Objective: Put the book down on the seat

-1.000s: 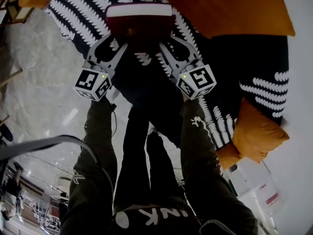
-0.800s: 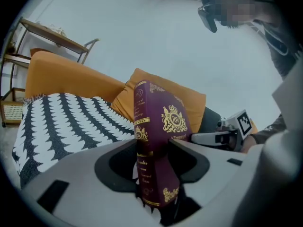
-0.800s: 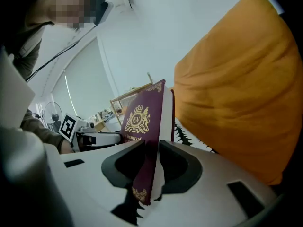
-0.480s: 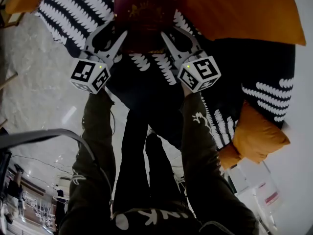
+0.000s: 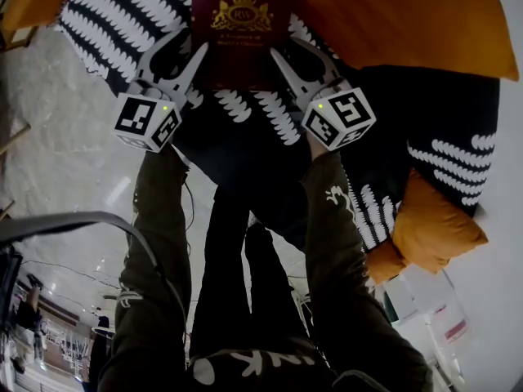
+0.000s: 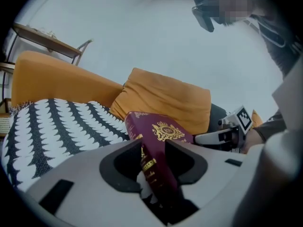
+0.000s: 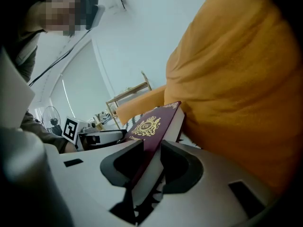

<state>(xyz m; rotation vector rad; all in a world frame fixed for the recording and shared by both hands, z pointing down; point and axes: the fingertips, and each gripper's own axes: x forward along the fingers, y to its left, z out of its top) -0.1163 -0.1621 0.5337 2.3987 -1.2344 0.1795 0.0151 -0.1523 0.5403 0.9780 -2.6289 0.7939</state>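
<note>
A maroon book [image 5: 243, 31] with a gold crest lies cover up over the black-and-white patterned seat [image 5: 122, 15], its far end near the big orange cushion [image 5: 392, 15]. My left gripper [image 5: 184, 53] holds its left edge and my right gripper [image 5: 296, 55] its right edge. In the left gripper view the book's spine [image 6: 161, 141] sits tilted between the jaws, which are closing. In the right gripper view the book [image 7: 151, 126] fills the gap between the jaws, which are opening, while the pads still touch it.
A smaller orange cushion [image 5: 433, 227] rests at the seat's right end. Pale floor [image 5: 65, 162] spreads to the left. The person's dark trouser legs [image 5: 237, 243] stand against the seat's front. A wooden shelf [image 6: 47, 39] stands behind the seat.
The book has tipped from showing its page edge to lying cover up, and it has moved farther onto the seat. Both grippers went forward with it.
</note>
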